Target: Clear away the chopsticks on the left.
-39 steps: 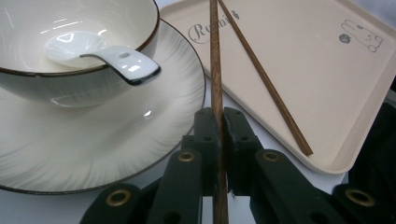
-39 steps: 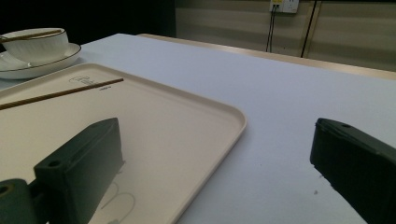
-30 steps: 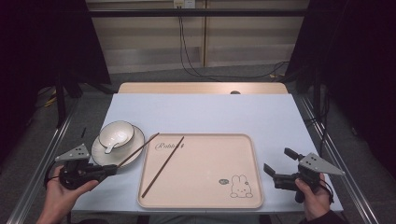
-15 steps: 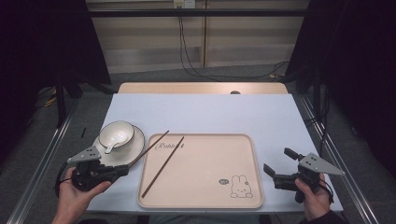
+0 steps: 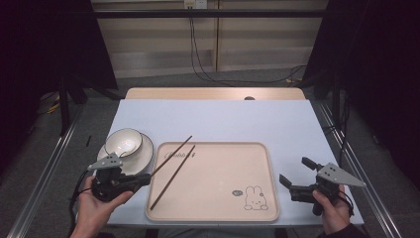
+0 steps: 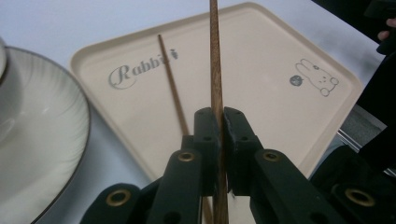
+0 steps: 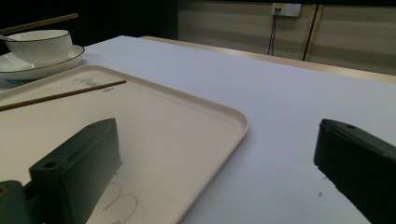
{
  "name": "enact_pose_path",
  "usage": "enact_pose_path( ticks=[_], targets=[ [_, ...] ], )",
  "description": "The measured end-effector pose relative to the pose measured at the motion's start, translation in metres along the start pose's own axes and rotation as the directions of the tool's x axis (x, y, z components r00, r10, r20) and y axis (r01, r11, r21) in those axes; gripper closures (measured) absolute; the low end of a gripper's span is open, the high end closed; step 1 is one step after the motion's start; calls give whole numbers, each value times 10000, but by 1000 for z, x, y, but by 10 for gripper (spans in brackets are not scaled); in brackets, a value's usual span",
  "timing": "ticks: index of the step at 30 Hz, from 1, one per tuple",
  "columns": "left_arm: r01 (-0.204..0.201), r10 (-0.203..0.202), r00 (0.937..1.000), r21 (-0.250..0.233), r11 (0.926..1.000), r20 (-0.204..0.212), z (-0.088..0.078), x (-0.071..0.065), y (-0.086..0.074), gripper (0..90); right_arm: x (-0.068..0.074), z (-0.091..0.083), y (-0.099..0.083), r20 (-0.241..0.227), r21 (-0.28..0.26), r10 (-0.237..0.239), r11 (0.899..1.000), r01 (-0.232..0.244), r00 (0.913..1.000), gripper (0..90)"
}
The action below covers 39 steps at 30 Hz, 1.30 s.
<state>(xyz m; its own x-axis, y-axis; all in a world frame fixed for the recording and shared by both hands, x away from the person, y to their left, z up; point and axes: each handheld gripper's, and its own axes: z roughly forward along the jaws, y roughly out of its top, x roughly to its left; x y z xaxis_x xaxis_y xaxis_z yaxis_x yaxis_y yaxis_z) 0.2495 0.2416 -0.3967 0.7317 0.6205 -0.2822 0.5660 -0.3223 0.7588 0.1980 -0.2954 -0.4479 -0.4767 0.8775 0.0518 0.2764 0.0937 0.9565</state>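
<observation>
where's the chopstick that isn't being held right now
In the high view the loose chopstick lies slantwise on the left part of the beige tray, beside the "Rabbit" lettering and right of the plate.

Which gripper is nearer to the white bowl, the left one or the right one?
Left. The left gripper is just in front of the bowl and its plate, holding a chopstick. The right gripper is beyond the tray, far off.
</observation>
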Motion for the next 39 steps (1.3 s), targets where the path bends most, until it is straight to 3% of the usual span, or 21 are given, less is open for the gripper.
enact_pose_path(
  ticks=[6,14,21,25,31,39],
  targets=[
    [132,-134,9998,-155,9998,-150,17,-12,16,847,0,0,0,-31,6,13,10000,-13,10000,4],
    [595,-602,9976,-221,9980,-340,36,-8,25,846,0,0,0,-75,19,11,10000,-11,10000,5],
    [691,-682,9964,148,9975,-506,48,-5,31,847,0,0,0,-74,-4,-19,10000,19,10000,5],
    [650,-626,9960,362,9972,-638,57,-5,29,847,0,0,0,-77,18,-5,10000,5,10000,6],
    [876,-848,9935,348,9955,-764,69,-6,19,847,0,0,0,-48,38,-14,10000,14,10000,7],
    [1156,-1089,9902,766,9903,-872,84,-4,7,846,0,0,0,-44,49,-6,10000,6,10000,8]
  ],
)
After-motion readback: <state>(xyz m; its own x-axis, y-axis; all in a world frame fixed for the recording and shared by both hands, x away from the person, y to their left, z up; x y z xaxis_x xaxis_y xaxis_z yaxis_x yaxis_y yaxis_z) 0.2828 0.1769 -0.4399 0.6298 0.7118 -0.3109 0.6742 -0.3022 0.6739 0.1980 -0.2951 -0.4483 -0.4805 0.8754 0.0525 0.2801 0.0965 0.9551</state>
